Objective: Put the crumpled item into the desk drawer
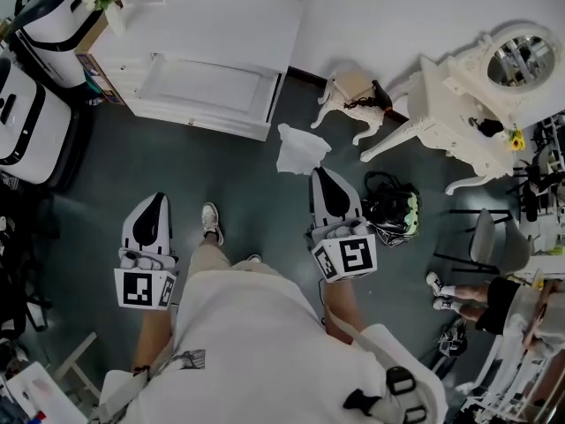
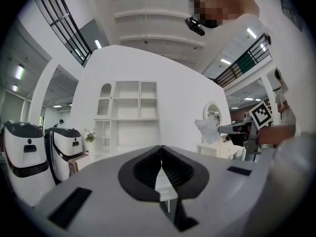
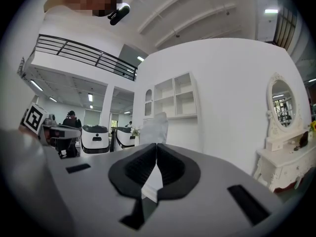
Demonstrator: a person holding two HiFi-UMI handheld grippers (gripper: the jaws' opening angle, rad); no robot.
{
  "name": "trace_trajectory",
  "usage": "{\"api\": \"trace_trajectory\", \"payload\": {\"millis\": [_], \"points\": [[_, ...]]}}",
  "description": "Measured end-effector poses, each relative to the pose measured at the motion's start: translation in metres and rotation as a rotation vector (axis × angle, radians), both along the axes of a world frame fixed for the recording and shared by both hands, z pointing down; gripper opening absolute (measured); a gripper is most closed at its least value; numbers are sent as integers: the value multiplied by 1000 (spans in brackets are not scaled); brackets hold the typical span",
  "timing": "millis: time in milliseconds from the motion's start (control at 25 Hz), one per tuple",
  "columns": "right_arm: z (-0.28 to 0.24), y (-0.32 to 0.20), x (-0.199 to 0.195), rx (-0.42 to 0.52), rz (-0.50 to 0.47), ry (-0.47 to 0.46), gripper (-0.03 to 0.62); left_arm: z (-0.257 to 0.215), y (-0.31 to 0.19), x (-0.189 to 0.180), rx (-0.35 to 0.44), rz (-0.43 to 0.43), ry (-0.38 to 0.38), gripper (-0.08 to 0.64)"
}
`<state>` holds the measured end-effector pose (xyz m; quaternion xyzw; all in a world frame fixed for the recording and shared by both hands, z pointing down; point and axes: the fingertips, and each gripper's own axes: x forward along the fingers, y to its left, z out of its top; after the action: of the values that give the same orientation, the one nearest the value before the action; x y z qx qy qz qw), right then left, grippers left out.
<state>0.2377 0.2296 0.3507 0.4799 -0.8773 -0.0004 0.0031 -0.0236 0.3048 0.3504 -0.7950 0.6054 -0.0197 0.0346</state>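
While the right gripper [image 1: 319,175] is clenching the crumpled item [image 1: 300,148] at our 12 o'clock | the left gripper [image 1: 158,200] is hanging shut and empty | we are judging it best to pinch firmly, swinging slowly toward the desk [image 1: 455,95] at 2 o'clock.

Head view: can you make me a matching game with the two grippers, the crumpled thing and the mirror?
Things:
1. left gripper
2. right gripper
3. crumpled white item
4. oval white-framed mirror

States or places:
A. on top of the white dressing desk
B. jaws shut, nothing held
C. pinched at a gripper's tip
D. jaws shut on the crumpled white item

Pairs: 1-B, 2-D, 3-C, 4-A
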Motion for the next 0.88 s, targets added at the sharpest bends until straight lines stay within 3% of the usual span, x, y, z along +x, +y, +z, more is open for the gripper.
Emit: {"api": "trace_trajectory", "payload": {"millis": [360, 880], "points": [[14, -44, -8, -45, 66, 38, 17, 17, -83, 6, -11, 123, 46, 17], [3, -212, -113, -84, 55, 70, 17, 11, -259, -91, -14, 162, 75, 15]]}}
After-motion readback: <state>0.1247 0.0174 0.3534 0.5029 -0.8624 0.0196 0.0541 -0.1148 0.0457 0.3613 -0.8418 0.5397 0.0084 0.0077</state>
